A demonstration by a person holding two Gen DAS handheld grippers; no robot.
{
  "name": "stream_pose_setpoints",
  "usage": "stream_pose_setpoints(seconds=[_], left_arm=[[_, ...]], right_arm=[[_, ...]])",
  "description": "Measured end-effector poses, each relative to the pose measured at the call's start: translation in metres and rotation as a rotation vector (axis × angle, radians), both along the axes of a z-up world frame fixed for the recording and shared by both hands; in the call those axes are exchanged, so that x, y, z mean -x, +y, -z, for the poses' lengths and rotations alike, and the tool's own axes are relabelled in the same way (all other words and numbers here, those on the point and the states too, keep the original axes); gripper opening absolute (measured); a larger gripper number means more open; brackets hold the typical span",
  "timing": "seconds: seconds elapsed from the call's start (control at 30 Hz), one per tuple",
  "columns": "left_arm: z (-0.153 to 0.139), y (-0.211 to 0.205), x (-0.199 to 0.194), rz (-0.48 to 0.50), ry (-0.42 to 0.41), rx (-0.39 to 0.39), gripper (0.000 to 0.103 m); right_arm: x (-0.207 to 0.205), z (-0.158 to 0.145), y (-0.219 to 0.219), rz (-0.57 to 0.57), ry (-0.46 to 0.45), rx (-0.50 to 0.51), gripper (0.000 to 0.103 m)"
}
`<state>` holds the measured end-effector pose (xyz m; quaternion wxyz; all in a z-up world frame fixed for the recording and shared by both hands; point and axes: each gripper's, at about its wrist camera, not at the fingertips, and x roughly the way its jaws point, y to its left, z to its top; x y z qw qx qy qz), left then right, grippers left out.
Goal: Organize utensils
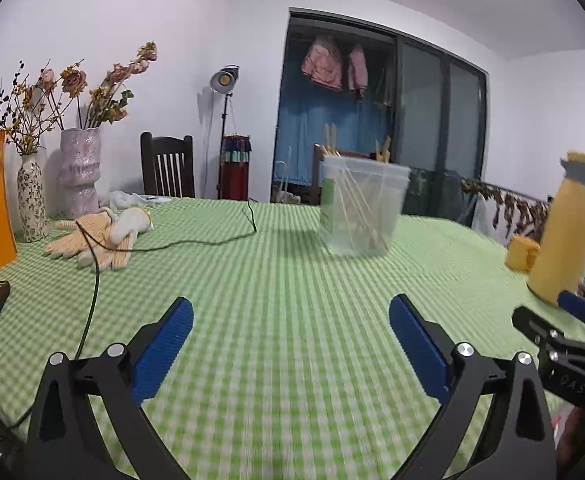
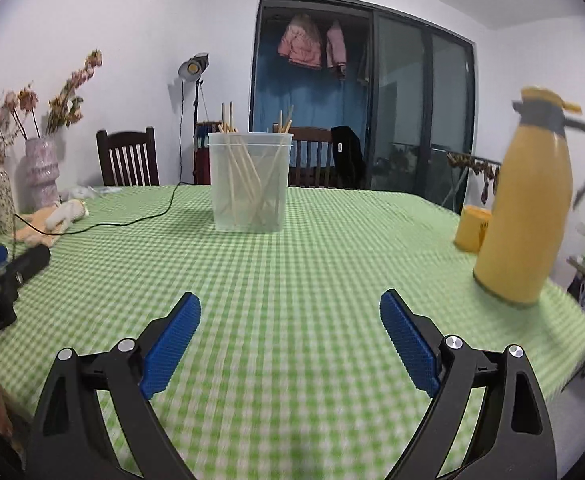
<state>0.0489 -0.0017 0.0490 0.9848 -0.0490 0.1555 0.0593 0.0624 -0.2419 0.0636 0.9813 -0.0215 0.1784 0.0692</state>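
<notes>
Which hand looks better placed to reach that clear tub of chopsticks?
Probably the right. Its open tongs face the clear tub squarely; from the left tongs, also open, the tub sits off toward the right.

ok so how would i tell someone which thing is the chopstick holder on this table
Start at the green checked tablecloth and look to its far middle, in front of the dark sliding door. The holder is the clear plastic tub standing upright there alone, with pale wooden chopsticks leaning inside and poking above its rim. Unlike the yellow jug at the right or the vases at the left, it is see-through.
</notes>
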Motion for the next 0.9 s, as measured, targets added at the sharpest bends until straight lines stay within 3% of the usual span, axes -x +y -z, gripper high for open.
stream_pose_setpoints(seconds=[0.23,0.53,0.9], left_arm=[[0.008,-0.009,0.043,0.005,-0.013,-0.073,0.095],[0.014,-0.014,0.053,0.027,0.019,-0.097,0.095],[0.007,-0.016,0.058,0.028,-0.031,-0.112,0.095]], right_arm=[[0.029,0.004,0.0,-0.011,-0.013,-0.02,0.087],[0.046,0.011,-0.004,0.015,-0.021,0.001,0.087],[0.047,0.009,-0.002,-0.003,-0.005,-0.007,0.09]])
